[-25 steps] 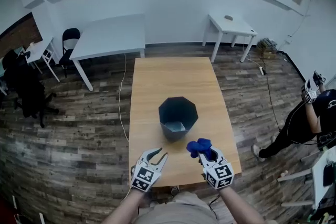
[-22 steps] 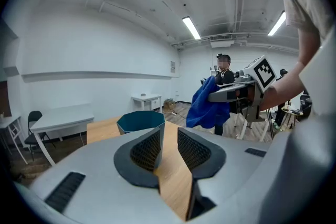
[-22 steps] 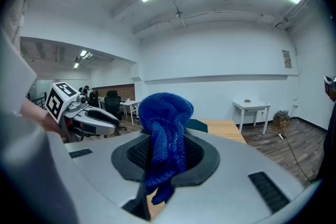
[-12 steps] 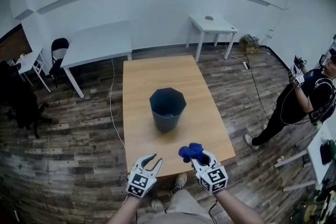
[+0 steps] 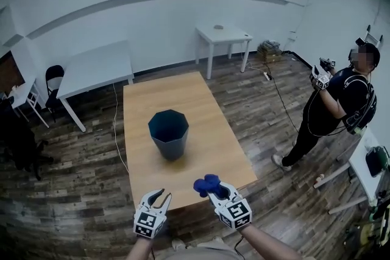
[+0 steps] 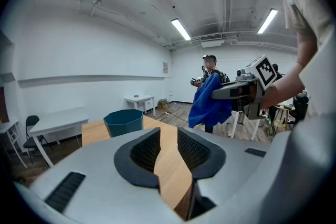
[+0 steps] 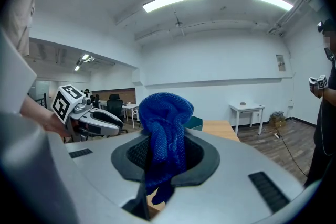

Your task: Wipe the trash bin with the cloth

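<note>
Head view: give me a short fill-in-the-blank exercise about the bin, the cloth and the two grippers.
The right gripper is shut on a ____ cloth.
The jaws of the left gripper stand ____, with nothing between them.
The trash bin stands upright on the wooden ____.
Missing words: blue; open; table.

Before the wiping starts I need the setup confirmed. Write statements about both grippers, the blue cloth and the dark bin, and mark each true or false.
1. The dark teal faceted plastic trash bin stands upright on the light wooden table. True.
2. The right gripper is shut on the blue knitted cloth. True.
3. The left gripper grips the bin's rim. False: its jaws stand apart and empty, short of the bin.
4. The cloth lies inside the bin. False: it hangs from the right gripper, clear of the bin.
</note>
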The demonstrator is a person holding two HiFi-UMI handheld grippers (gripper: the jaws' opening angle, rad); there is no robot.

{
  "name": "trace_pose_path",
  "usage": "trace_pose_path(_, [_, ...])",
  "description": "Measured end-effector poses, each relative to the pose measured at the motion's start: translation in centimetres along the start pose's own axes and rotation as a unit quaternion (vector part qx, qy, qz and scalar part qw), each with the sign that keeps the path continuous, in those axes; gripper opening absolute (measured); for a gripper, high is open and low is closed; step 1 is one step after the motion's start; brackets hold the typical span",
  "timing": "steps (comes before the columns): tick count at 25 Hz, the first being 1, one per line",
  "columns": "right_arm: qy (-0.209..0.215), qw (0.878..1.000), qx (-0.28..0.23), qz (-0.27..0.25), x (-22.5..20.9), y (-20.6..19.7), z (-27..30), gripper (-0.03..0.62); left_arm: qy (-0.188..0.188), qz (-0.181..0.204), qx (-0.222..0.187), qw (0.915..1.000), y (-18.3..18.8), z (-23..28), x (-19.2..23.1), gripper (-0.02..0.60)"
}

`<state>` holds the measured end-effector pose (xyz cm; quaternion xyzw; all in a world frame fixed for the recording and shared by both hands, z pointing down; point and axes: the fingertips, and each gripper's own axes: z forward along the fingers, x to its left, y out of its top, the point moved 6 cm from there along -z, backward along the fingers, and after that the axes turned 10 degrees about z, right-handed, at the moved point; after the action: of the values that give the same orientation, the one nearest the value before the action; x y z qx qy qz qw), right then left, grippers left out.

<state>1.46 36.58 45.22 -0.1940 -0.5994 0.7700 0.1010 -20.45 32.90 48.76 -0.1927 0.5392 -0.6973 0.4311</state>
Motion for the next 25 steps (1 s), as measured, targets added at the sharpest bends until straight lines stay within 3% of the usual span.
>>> trace_pose_path(12, [0.025, 0.999, 0.024, -0.004, -6.2, -0.6, -4.4, 0.077, 0.029, -0.026, 0.022, 0.9990, 2.1, 3.0, -5.6, 0.114])
trace_pose_path(25, [0.059, 0.997, 0.047, 0.005, -8.6, -1.7, -3.9, 0.077, 0.056, -0.027, 0.046, 0.9970, 1.9, 2.9, -6.8, 0.114])
